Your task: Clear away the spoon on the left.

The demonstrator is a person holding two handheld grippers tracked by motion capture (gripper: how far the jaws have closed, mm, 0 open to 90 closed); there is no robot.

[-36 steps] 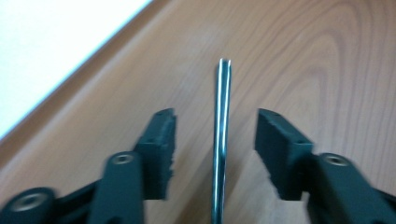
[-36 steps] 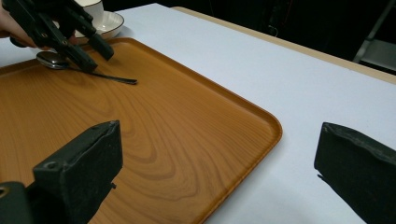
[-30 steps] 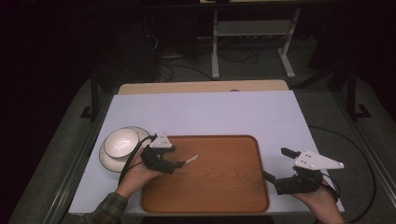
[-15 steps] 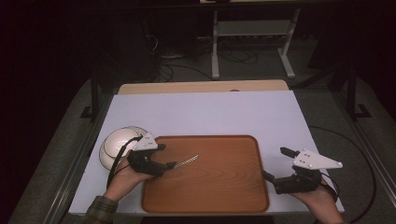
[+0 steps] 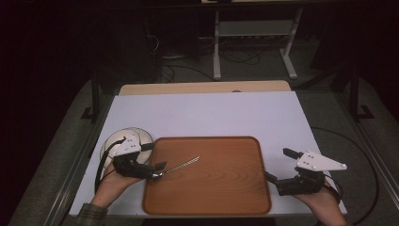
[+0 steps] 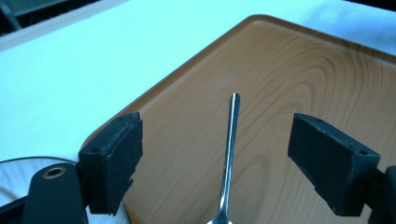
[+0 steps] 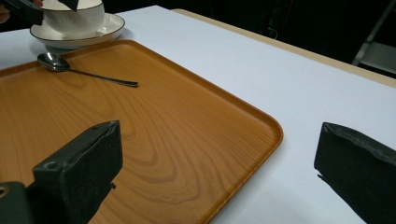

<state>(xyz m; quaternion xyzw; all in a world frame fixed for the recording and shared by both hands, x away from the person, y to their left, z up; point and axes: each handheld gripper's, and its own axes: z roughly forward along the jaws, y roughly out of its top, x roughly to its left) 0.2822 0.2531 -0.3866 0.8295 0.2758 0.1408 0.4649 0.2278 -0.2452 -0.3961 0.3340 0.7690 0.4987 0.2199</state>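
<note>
A metal spoon (image 5: 181,165) lies on the wooden tray (image 5: 216,188), bowl end toward the tray's left edge. My left gripper (image 5: 154,156) hovers at that edge, over the spoon's bowl end. In the left gripper view the spoon (image 6: 231,140) lies between and below the open jaws of the left gripper (image 6: 217,140), untouched; these jaws have just been opening. My right gripper (image 5: 278,165) rests open at the tray's right edge with nothing between its fingers. The right gripper view looks across the tray (image 7: 140,140) to the spoon (image 7: 84,72) through the wide jaws of the right gripper (image 7: 219,144).
A white cup (image 7: 77,18) on a saucer (image 7: 112,25) stands just left of the tray, partly under my left hand; the saucer (image 5: 131,136) peeks out behind the gripper. The white table (image 5: 211,113) stretches beyond the tray. A tan board (image 5: 202,88) borders its far edge.
My left gripper has drawn back to the left, off the tray toward the saucer, and its jaws have spread. The spoon stays on the tray. The right gripper has not moved.
</note>
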